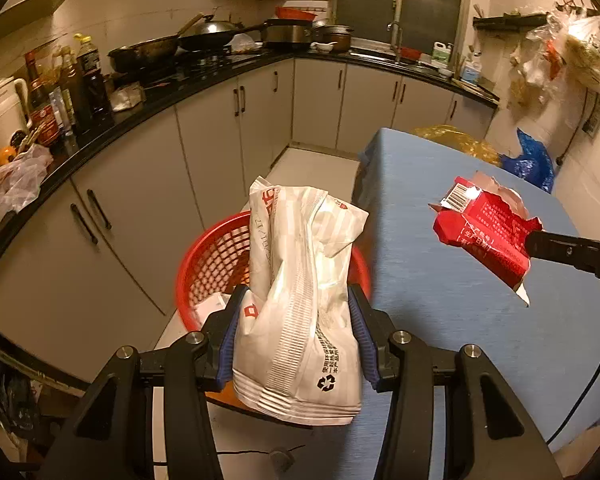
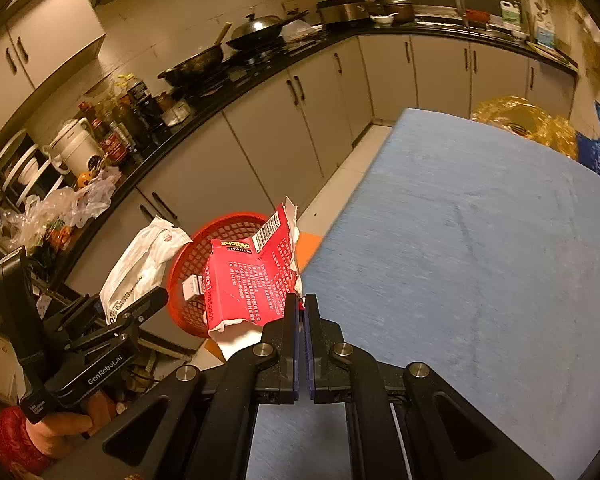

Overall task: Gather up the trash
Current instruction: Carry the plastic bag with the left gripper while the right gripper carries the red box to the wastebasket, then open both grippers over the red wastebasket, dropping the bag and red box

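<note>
My left gripper [image 1: 296, 300] is shut on a crumpled white paper bag [image 1: 300, 280], held upright over the near rim of a red mesh basket [image 1: 216, 264] that stands on the floor beside the table. In the right wrist view the same white bag [image 2: 140, 264] hangs left of the red basket [image 2: 192, 268]. My right gripper [image 2: 301, 300] is shut on the torn edge of a flattened red carton [image 2: 252, 280] with a barcode, held at the table's left edge near the basket. From the left wrist, the red carton [image 1: 488, 232] hangs over the blue tabletop.
A blue-covered table [image 2: 460, 248] fills the right side. A black counter [image 1: 180, 92] with woks, bottles and plastic bags curves along white cabinets. Yellow [image 1: 456, 140] and blue [image 1: 532, 160] plastic bags sit beyond the table's far end. A small white box [image 2: 192, 286] lies in the basket.
</note>
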### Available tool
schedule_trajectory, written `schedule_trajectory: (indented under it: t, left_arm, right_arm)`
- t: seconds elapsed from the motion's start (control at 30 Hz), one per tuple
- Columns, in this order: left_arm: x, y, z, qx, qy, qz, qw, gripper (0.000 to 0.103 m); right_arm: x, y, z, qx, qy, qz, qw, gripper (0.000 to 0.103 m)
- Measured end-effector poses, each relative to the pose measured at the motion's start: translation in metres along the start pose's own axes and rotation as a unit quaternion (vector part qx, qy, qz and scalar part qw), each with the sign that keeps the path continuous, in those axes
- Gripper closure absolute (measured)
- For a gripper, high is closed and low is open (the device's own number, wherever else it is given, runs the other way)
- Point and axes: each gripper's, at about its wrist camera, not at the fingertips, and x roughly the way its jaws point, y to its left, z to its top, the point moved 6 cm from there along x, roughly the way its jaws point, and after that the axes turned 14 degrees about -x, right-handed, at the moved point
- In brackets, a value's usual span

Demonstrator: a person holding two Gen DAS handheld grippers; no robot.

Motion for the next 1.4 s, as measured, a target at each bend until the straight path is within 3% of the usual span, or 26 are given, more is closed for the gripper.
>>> schedule_trajectory:
  t: [0.77,1.4]
  left_arm:
    - [0.039,0.052,0.010,-0.029,0.019,0.028,0.9990,0.056]
    - [0.079,0.057,0.006,-0.017,0.047,0.042,0.9978,0.055]
  right_arm:
    - [0.082,0.032,0.052,-0.057,0.030,-0.003,0.998,0.100]
    - [0.142,0.029,0.055,-0.069,0.077,-0.011,0.995,0.100]
